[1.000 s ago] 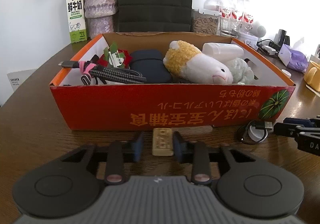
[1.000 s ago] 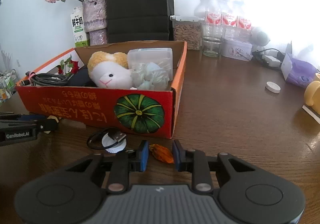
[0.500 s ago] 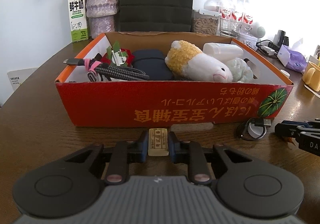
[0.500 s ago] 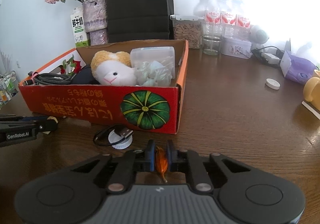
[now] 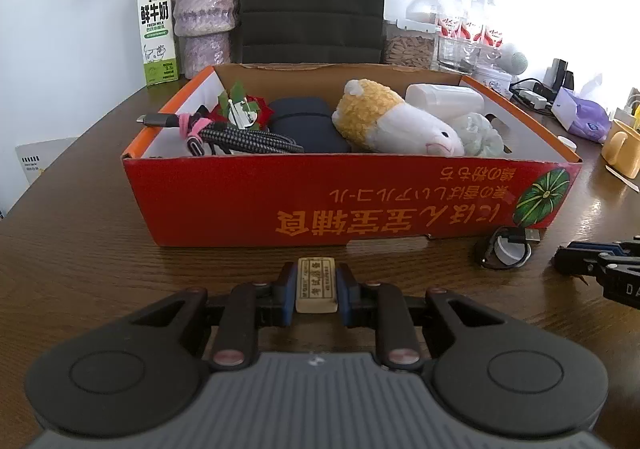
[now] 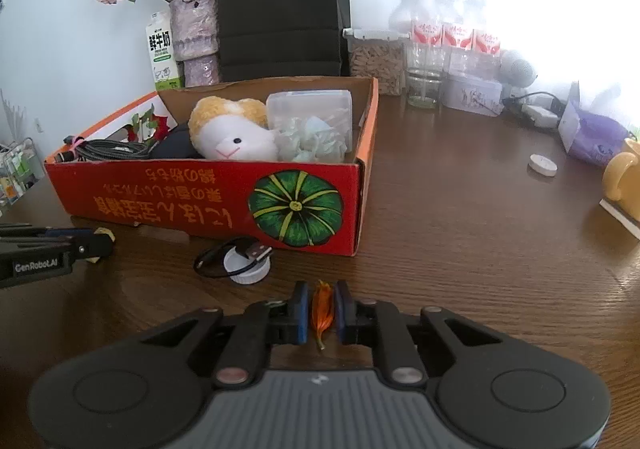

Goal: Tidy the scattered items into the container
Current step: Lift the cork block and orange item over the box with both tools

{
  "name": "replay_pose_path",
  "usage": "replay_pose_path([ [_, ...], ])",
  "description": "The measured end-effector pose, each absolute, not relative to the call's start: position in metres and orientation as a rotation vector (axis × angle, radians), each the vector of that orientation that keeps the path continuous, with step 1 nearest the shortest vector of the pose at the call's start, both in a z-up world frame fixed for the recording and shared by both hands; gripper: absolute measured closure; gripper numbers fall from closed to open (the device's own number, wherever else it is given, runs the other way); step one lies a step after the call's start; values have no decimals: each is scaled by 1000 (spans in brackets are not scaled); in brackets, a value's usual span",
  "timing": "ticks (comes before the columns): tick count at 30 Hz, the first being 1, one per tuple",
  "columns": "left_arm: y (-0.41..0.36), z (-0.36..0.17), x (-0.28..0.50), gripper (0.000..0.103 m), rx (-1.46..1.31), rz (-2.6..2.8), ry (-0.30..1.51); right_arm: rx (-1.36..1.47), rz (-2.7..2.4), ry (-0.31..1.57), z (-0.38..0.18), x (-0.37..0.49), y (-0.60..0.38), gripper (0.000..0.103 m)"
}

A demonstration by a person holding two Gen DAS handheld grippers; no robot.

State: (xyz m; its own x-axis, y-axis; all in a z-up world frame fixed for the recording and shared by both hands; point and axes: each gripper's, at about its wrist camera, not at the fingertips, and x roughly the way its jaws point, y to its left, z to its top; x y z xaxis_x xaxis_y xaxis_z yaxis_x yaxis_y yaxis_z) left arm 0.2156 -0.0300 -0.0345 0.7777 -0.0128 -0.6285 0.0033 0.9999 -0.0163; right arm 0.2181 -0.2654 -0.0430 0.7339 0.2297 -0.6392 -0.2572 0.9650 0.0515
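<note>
While "GenRoboLAI" marks the left gripper [image 6: 96, 243] clamping a printed eraser [image 5: 316, 285], right fingers [image 6: 304, 313] pinch an orange petal [image 6: 321, 309].

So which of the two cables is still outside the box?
The thin black USB cable, looped around a white cap on the table in front of the red box. The braided grey cable already lies inside, at its left end.

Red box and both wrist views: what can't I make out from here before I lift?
- Red box floor: both views, hidden by its front wall and contents.
- Eraser underside: left wrist view, hidden between the left hand-held gripper pads.
- Black cable: right wrist view, partly hidden behind the white cap.
</note>
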Motion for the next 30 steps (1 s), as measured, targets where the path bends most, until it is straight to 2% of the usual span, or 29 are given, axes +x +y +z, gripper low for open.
replay_pose_path([
  [7, -27, -26, 205, 81, -16, -21, 656, -35, 270, 660, -31, 210, -265, 91],
  [17, -22, 21, 188, 81, -33, -51, 510, -31, 326, 503, 21, 201, -252, 91],
  [30, -22, 66, 217, 81, -77, -25, 361, -16, 357, 376, 65, 232, -214, 91],
])
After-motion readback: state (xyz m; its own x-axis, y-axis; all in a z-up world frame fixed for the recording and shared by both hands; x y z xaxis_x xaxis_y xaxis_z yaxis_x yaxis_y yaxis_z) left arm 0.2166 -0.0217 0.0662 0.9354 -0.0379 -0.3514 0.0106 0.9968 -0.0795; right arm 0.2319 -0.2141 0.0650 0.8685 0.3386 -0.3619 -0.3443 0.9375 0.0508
